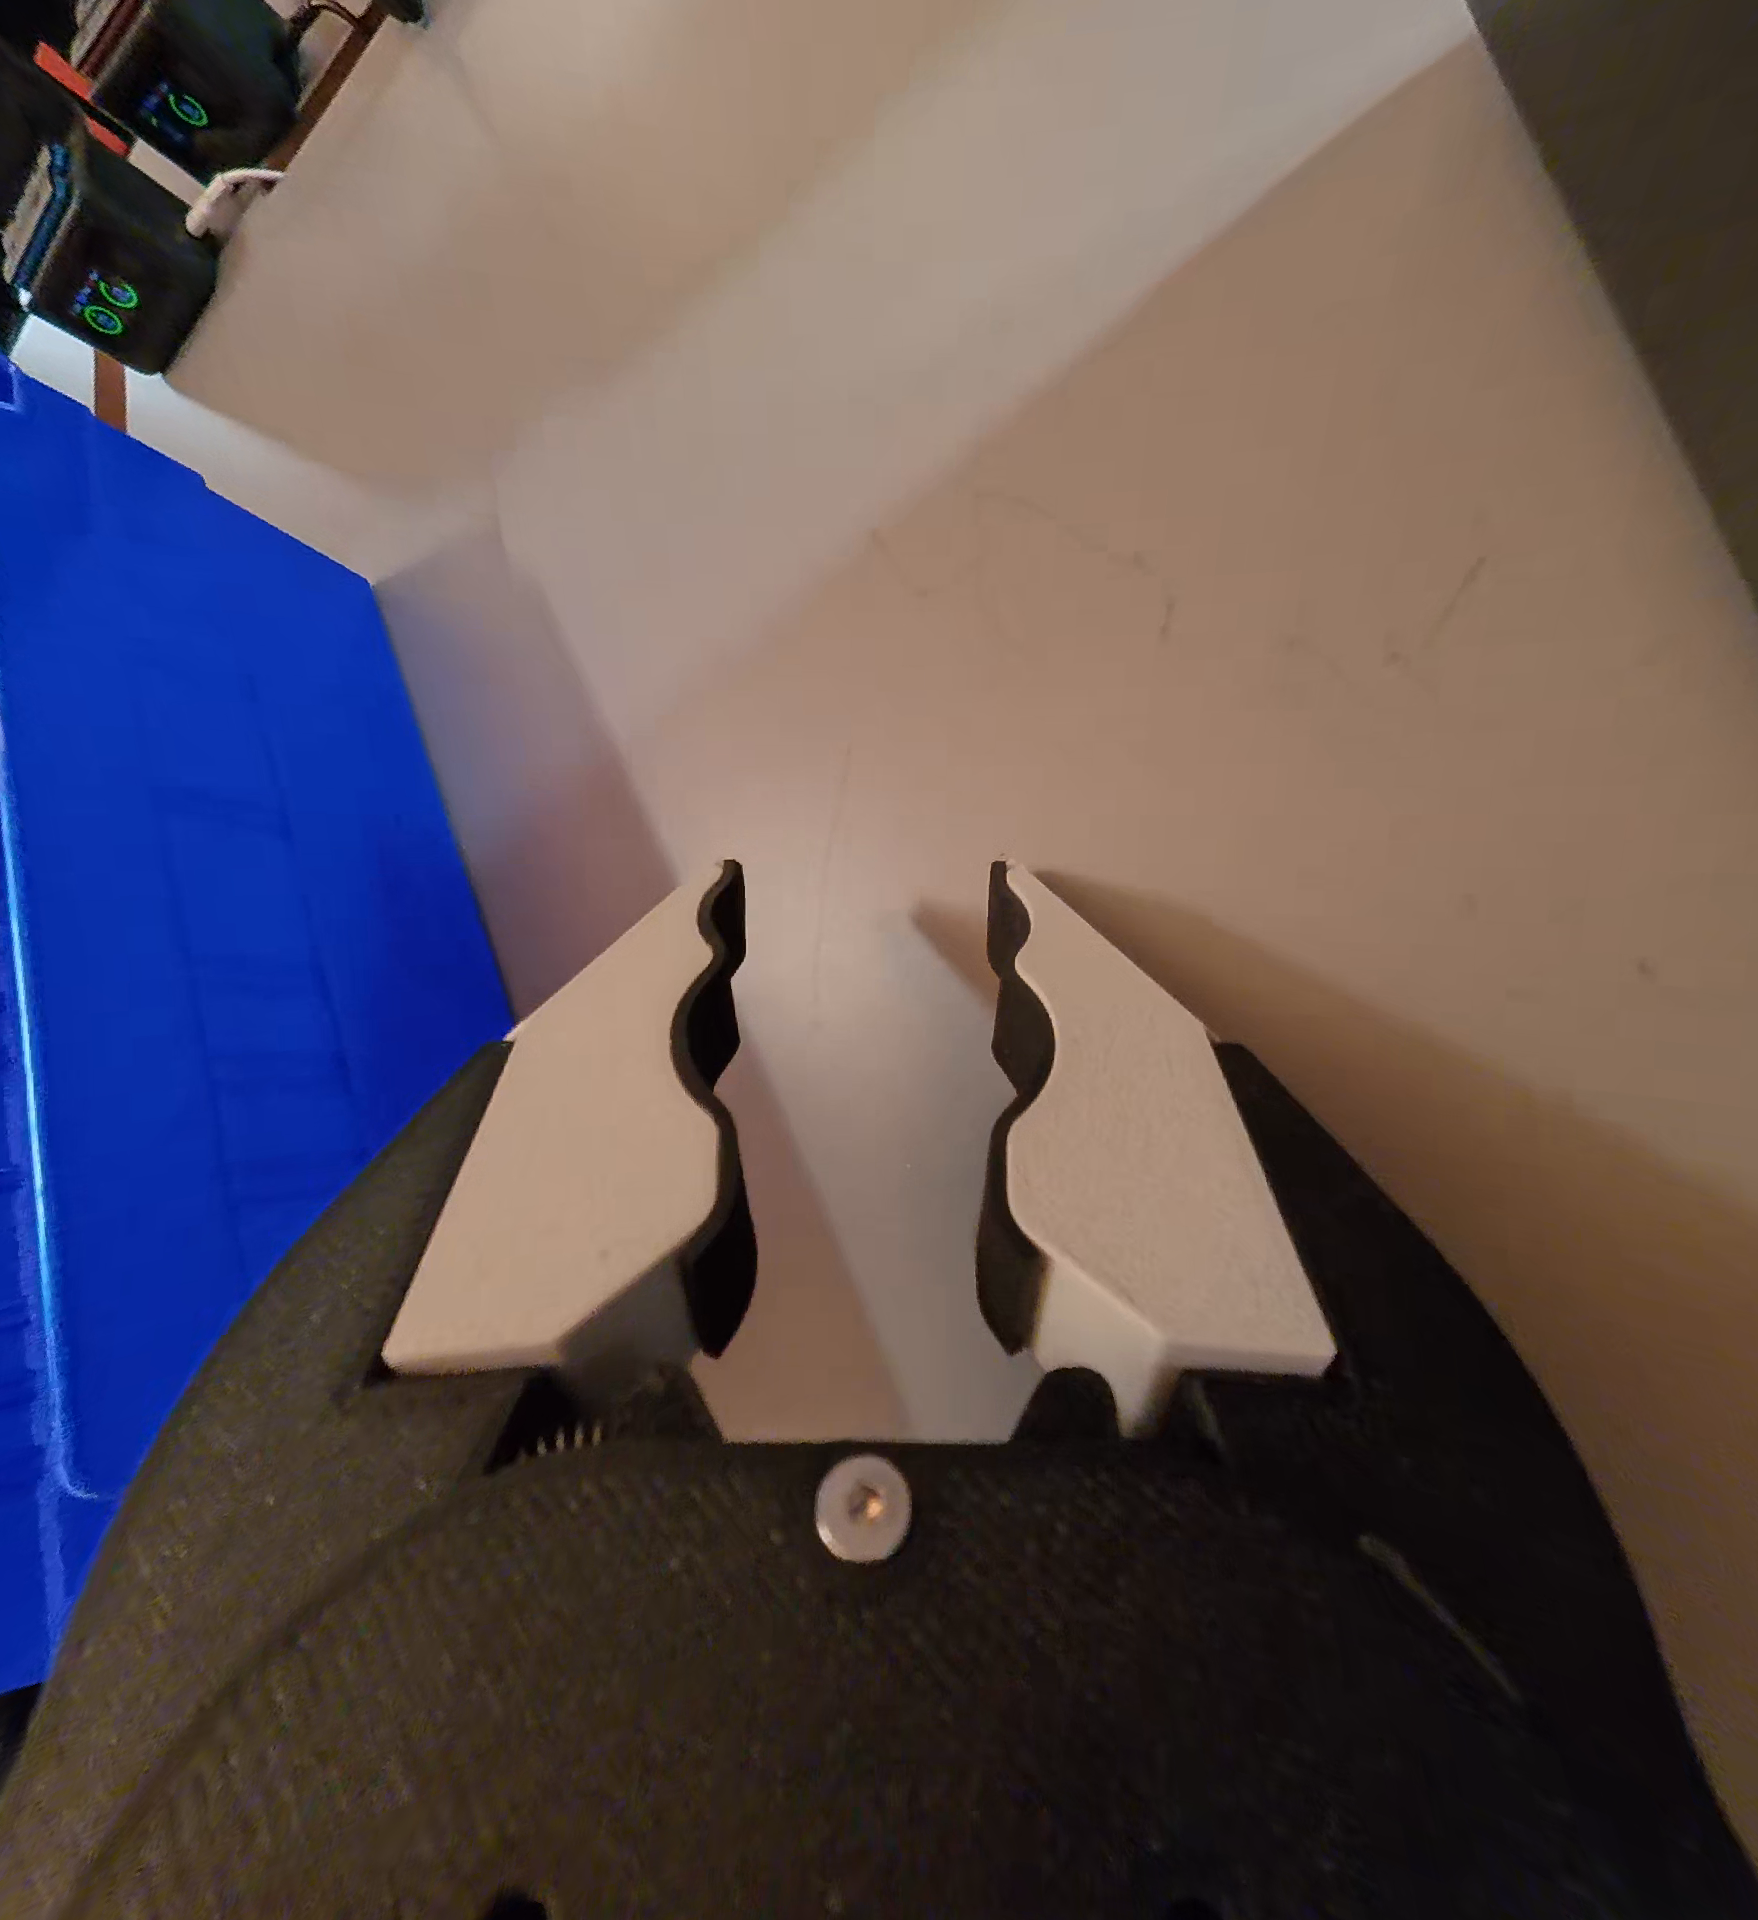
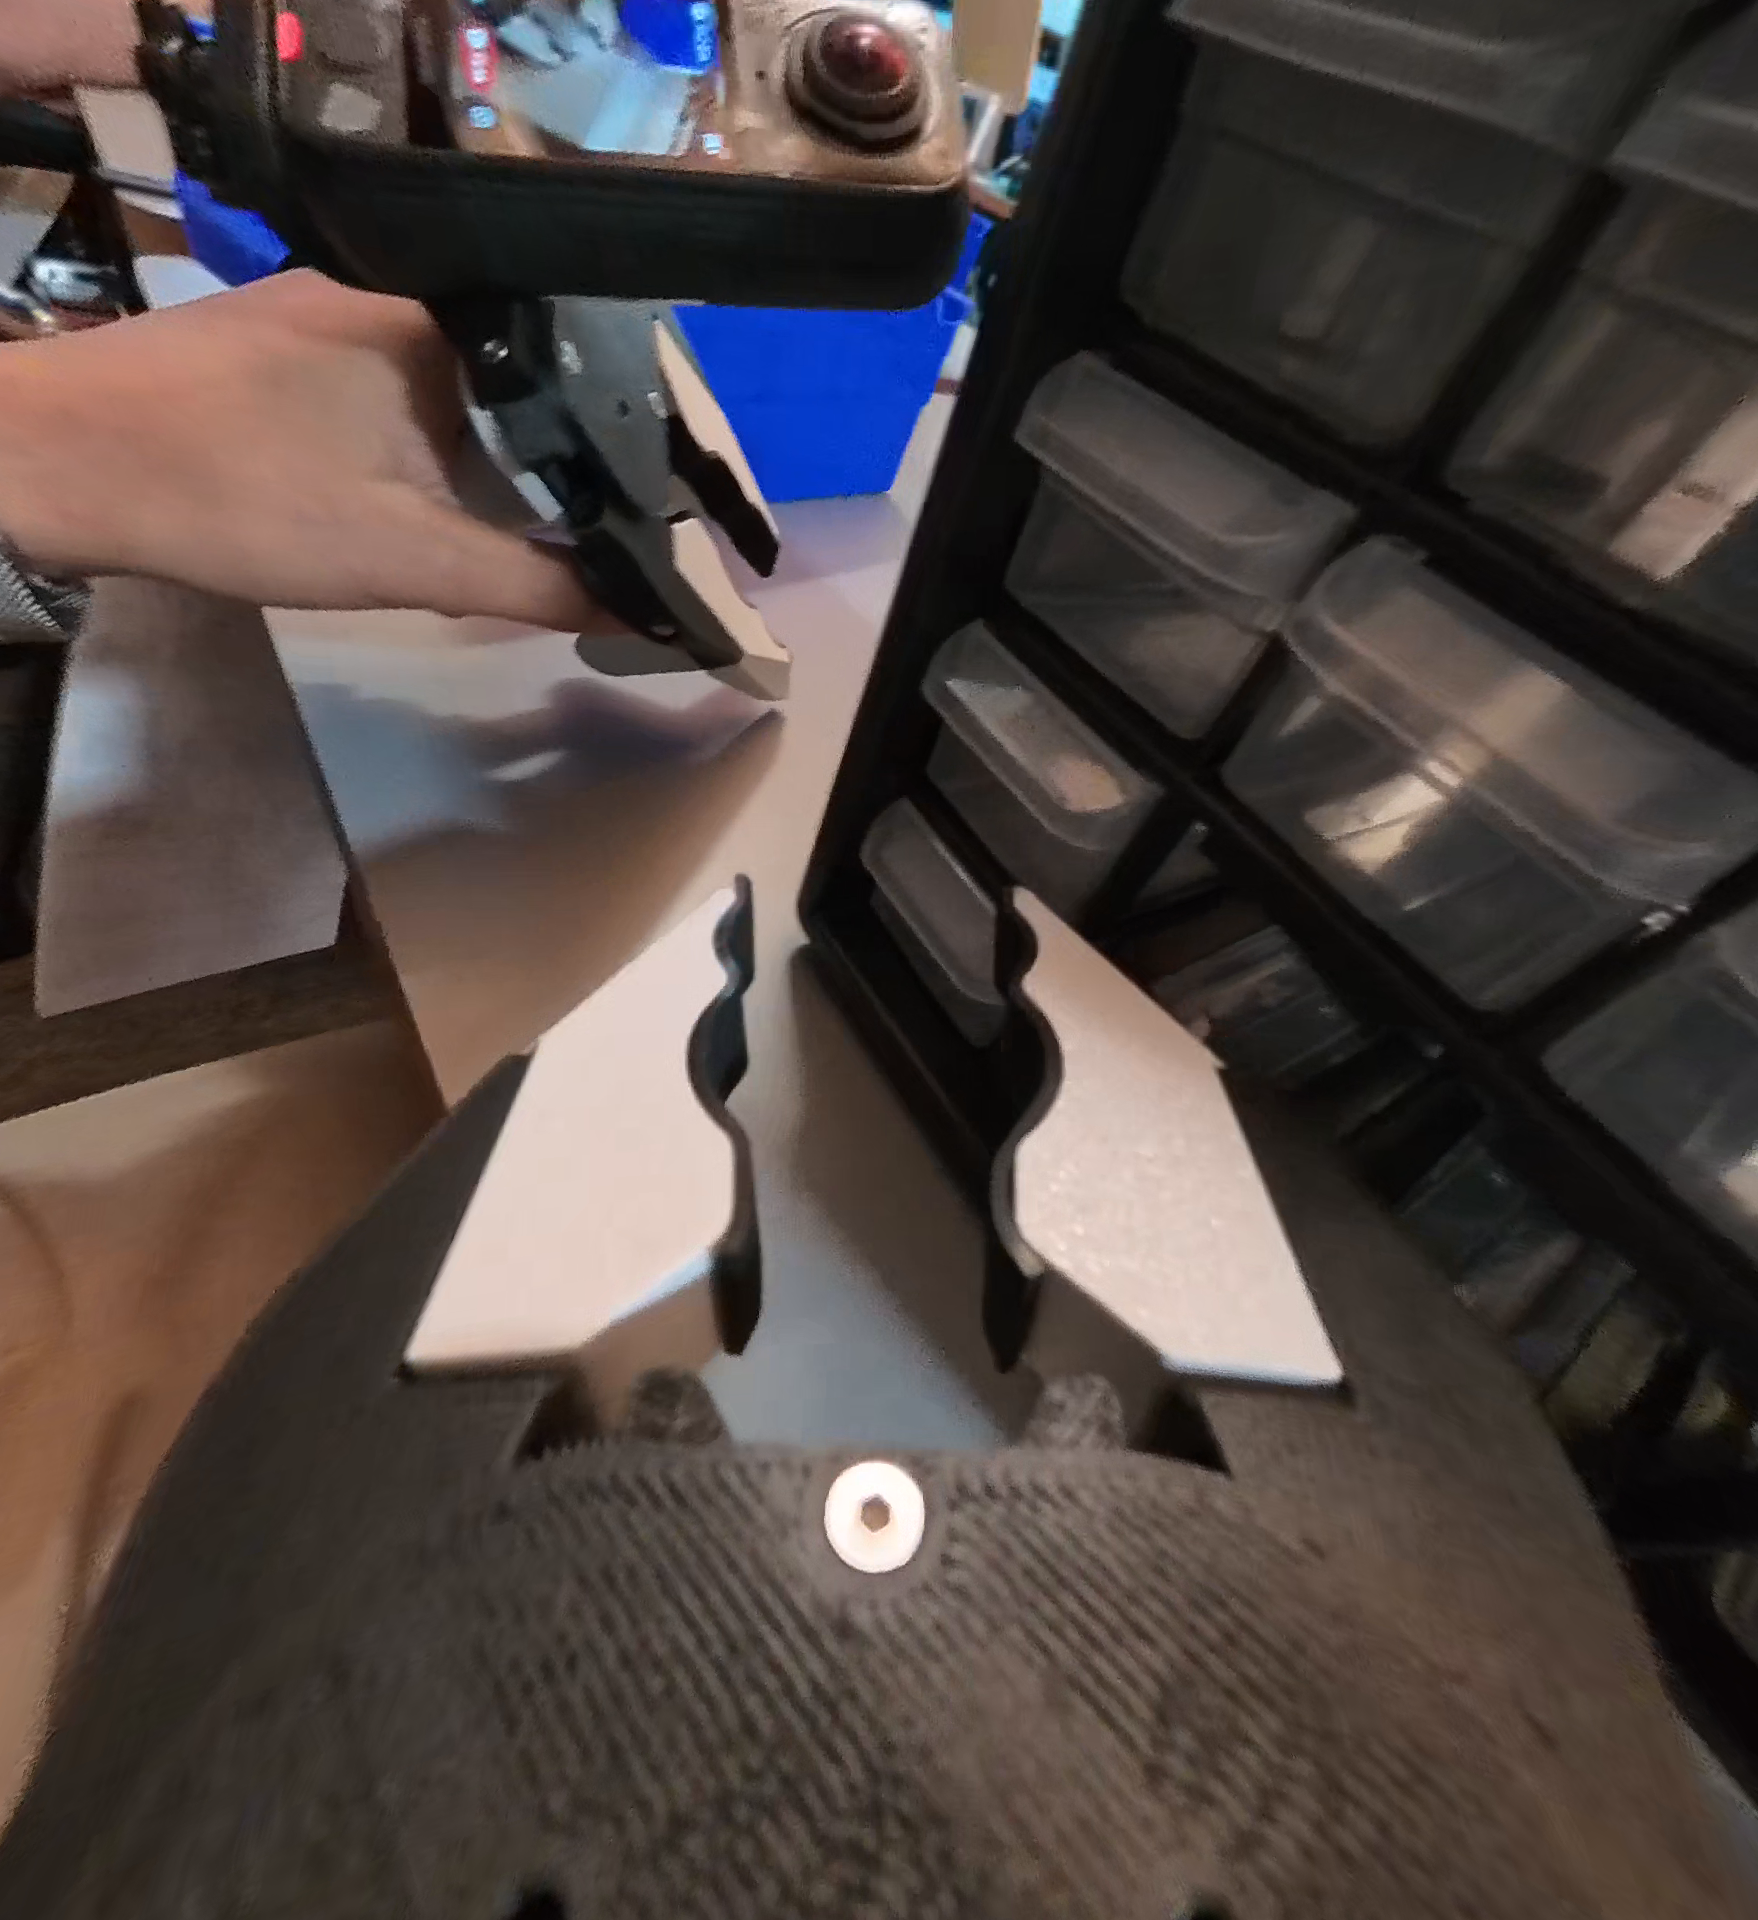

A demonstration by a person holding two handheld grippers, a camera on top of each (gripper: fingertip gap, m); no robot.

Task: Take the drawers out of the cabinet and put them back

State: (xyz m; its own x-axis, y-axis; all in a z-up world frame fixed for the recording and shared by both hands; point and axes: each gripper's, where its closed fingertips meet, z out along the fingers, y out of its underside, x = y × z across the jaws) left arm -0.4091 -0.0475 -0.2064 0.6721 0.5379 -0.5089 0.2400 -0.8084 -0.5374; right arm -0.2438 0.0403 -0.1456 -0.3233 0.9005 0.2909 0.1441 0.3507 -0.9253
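Observation:
A black cabinet (image 2: 916, 582) with several clear plastic drawers (image 2: 1155, 561) stands at the right of the right wrist view, its drawers all pushed in. My right gripper (image 2: 875, 894) is open and empty, low over the table by the cabinet's lower left corner. My left gripper (image 1: 867, 868) is open and empty over the bare white table (image 1: 1218, 779); the cabinet's dark side (image 1: 1706, 312) shows at the far right. The left gripper also shows in the right wrist view (image 2: 740, 582), held by a hand (image 2: 231, 457), left of the cabinet.
A blue plastic bin (image 1: 179, 883) stands left of the left gripper and shows behind it in the right wrist view (image 2: 823, 395). Black devices with green lights (image 1: 116, 301) sit at the far left. The table's left edge (image 2: 376, 997) drops to a dark wooden surface.

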